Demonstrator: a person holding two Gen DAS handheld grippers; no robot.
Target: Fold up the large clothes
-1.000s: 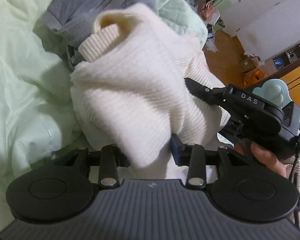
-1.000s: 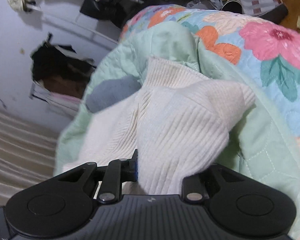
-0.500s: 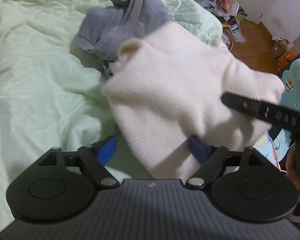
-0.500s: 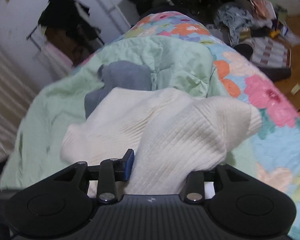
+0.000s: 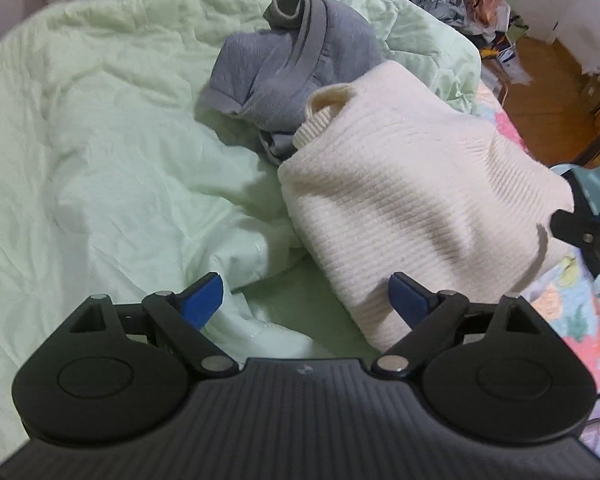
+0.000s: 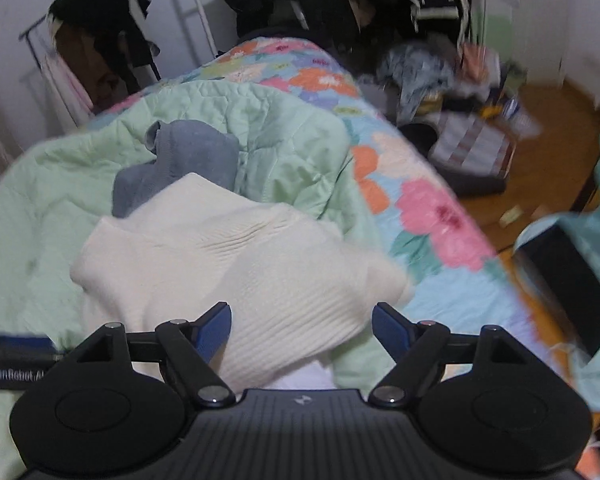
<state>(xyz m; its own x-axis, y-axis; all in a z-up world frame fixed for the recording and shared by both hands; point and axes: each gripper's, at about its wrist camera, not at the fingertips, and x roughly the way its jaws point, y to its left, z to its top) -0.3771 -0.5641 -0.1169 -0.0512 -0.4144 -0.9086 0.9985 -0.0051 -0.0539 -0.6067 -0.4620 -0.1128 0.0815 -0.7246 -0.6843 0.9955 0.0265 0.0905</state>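
Currently both tools spread wide, gripping nothing. Left gripper: blue pads apart, its right pad touching or just beside the near edge of the cream ribbed sweater; the left pad over the pale green quilt. Sweater sits as a folded bundle ahead and to the right of this tool, ribbed cuff or collar turned up at its far-left corner. Grey knit garment crumpled just beyond, touching the sweater's far side. Right gripper: released too, the sweater directly ahead and running between its pads; contact not clear. Grey garment behind it, green quilt beneath, floral bedspread off to the right. Right view motion-blurred.
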